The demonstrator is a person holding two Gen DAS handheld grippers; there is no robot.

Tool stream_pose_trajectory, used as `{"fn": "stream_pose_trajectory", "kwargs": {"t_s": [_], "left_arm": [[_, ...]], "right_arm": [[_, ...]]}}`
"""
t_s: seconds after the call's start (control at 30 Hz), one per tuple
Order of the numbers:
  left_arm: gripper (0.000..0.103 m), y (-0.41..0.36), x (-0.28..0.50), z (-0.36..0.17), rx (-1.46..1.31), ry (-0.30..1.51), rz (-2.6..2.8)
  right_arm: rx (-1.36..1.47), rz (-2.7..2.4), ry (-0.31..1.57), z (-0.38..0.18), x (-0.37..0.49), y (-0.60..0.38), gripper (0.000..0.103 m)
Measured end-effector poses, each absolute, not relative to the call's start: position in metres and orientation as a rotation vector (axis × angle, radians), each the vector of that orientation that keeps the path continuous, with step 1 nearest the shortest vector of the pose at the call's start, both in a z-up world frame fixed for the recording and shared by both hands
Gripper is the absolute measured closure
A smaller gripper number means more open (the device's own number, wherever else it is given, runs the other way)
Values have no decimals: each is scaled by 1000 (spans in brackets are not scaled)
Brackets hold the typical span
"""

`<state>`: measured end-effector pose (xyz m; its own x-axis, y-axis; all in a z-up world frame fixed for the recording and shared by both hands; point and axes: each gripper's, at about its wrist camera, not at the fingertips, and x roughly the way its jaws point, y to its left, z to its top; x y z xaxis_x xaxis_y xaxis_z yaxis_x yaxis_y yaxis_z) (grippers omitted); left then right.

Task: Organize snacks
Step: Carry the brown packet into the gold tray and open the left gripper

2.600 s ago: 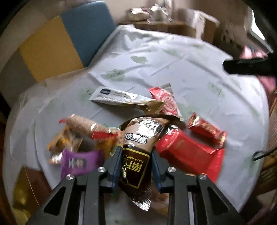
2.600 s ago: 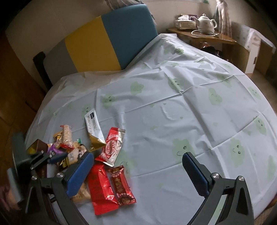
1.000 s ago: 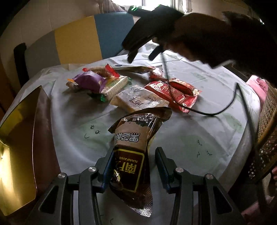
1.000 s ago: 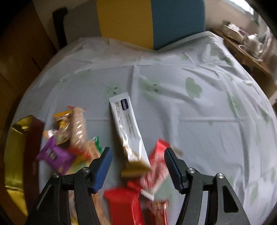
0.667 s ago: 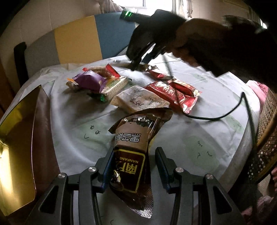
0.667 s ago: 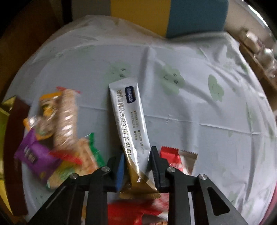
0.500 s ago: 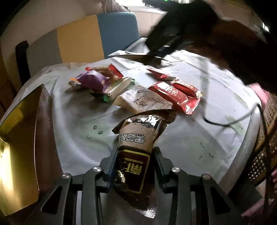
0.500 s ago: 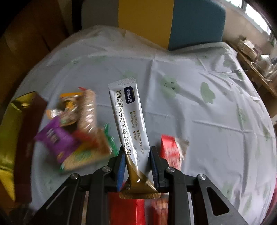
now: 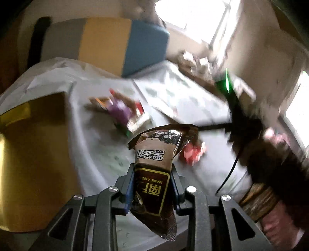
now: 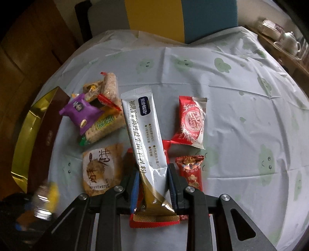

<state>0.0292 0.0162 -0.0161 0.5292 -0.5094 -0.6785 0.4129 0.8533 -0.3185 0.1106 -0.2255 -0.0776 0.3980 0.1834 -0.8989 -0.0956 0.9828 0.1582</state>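
Observation:
My left gripper [image 9: 152, 181] is shut on a brown snack packet [image 9: 156, 162] and holds it above the table beside the gold box [image 9: 32, 154]. My right gripper [image 10: 153, 181] is shut on a long silver and gold sachet [image 10: 143, 127], lifted above the snack pile. On the table lie a purple packet [image 10: 81, 110], a cracker pack [image 10: 102, 127], a beige packet [image 10: 101, 168], a red and silver packet [image 10: 192, 121] and a small red packet [image 10: 190, 170]. The right hand and gripper [image 9: 237, 117] show blurred in the left wrist view.
The round table has a pale cloth [image 10: 231, 86] with green faces. The open gold box [image 10: 30, 139] sits at its left edge. A grey, yellow and blue chair back [image 10: 181, 17] stands behind. A side table with a teapot [image 10: 289, 41] is at far right.
My right gripper closed on the silver sachet and lifted it off the table. My left gripper swung left toward the gold box with the brown packet still held.

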Motion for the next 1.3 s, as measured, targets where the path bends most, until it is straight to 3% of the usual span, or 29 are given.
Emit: {"fn": "stream_pose_trajectory", "kwargs": {"t_s": [0.23, 0.5, 0.77, 0.97, 1.3], "left_arm": [[71, 90, 49, 11, -270, 798, -321], [71, 147, 91, -14, -447, 887, -110], [71, 147, 142, -26, -479, 924, -61], [64, 136, 176, -40, -474, 956, -50], [63, 118, 128, -32, -328, 939, -33]], "right_arm": [[81, 177, 1139, -75, 112, -226, 76], [80, 171, 1123, -70, 114, -227, 76], [82, 174, 1106, -66, 113, -226, 76], [73, 164, 1104, -66, 113, -225, 76], [55, 133, 1103, -68, 115, -225, 76]]}}
